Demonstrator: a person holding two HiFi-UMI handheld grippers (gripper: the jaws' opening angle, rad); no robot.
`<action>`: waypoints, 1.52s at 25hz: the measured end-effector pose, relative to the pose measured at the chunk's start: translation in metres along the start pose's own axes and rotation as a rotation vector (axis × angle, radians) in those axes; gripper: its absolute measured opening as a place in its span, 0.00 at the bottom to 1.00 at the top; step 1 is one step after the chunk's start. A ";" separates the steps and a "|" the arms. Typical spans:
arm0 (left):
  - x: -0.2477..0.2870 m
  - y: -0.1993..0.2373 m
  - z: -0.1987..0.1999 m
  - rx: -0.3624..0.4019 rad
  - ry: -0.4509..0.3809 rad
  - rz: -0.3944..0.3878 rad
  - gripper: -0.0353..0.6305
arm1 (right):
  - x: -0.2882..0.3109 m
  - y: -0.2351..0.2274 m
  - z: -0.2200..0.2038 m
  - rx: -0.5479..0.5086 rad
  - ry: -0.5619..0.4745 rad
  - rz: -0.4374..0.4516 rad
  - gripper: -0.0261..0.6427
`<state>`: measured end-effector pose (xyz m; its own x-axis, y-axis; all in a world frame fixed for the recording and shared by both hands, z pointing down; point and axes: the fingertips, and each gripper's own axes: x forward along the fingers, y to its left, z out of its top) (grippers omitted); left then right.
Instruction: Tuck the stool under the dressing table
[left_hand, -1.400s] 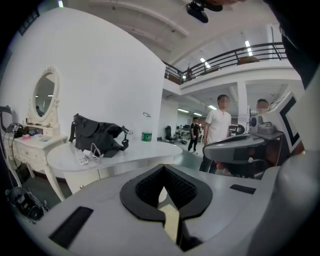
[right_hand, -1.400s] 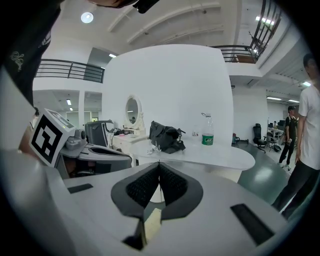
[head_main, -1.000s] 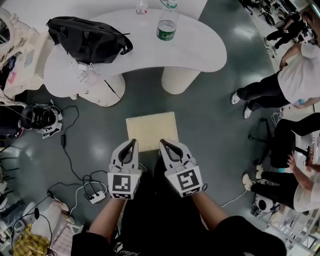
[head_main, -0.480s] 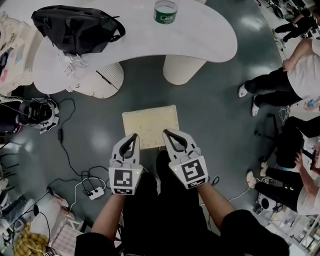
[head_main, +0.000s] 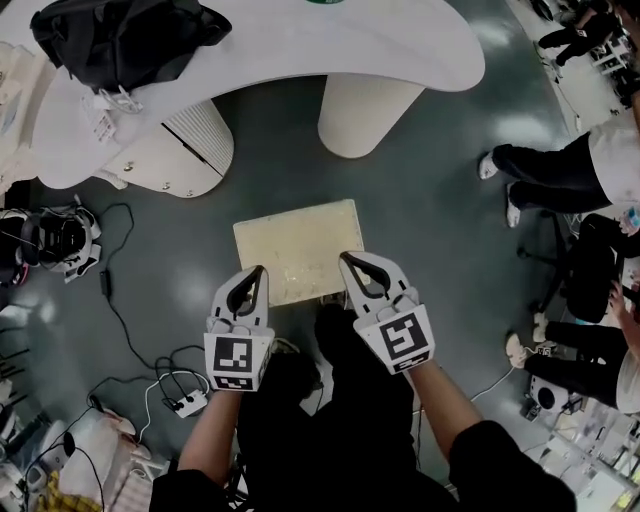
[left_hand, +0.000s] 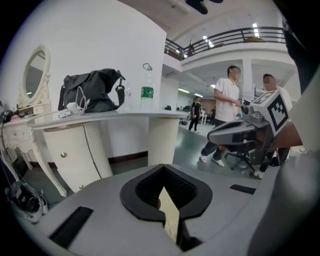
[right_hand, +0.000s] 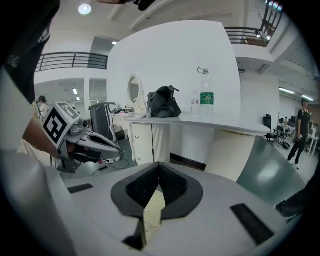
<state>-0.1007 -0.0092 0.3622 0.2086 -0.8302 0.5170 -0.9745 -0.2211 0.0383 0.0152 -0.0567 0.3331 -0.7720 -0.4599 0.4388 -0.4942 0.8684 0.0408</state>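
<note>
— What differs from a second ago?
— Both claws are lower. The left claw (head_main: 257, 270) and right claw (head_main: 346, 258) are each closed on nothing, tips over the near edge of the stool (head_main: 296, 242).
— And the stool itself?
— It has a square, pale cream top. It stands on the glossy grey floor (head_main: 440, 210), just short of the curved white worktop (head_main: 300, 45), not under it.

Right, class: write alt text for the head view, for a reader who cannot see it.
Seen from above, a person's left tongs and right tongs, both shut, reach to the near edge of a cream stool. Beyond stands a white dressing table with a black bag.
</note>
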 end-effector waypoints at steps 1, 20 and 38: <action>0.003 0.002 -0.007 0.020 0.000 0.002 0.06 | 0.003 0.002 -0.007 -0.012 0.008 -0.007 0.05; 0.112 0.004 -0.122 0.269 -0.018 -0.132 0.06 | 0.097 0.013 -0.131 -0.178 0.002 0.049 0.05; 0.112 0.044 -0.208 0.193 0.163 -0.224 0.33 | 0.100 -0.001 -0.229 0.091 0.247 0.093 0.33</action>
<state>-0.1377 -0.0052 0.5994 0.3847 -0.6609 0.6443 -0.8690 -0.4947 0.0114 0.0303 -0.0615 0.5828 -0.7005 -0.3100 0.6428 -0.4683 0.8794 -0.0862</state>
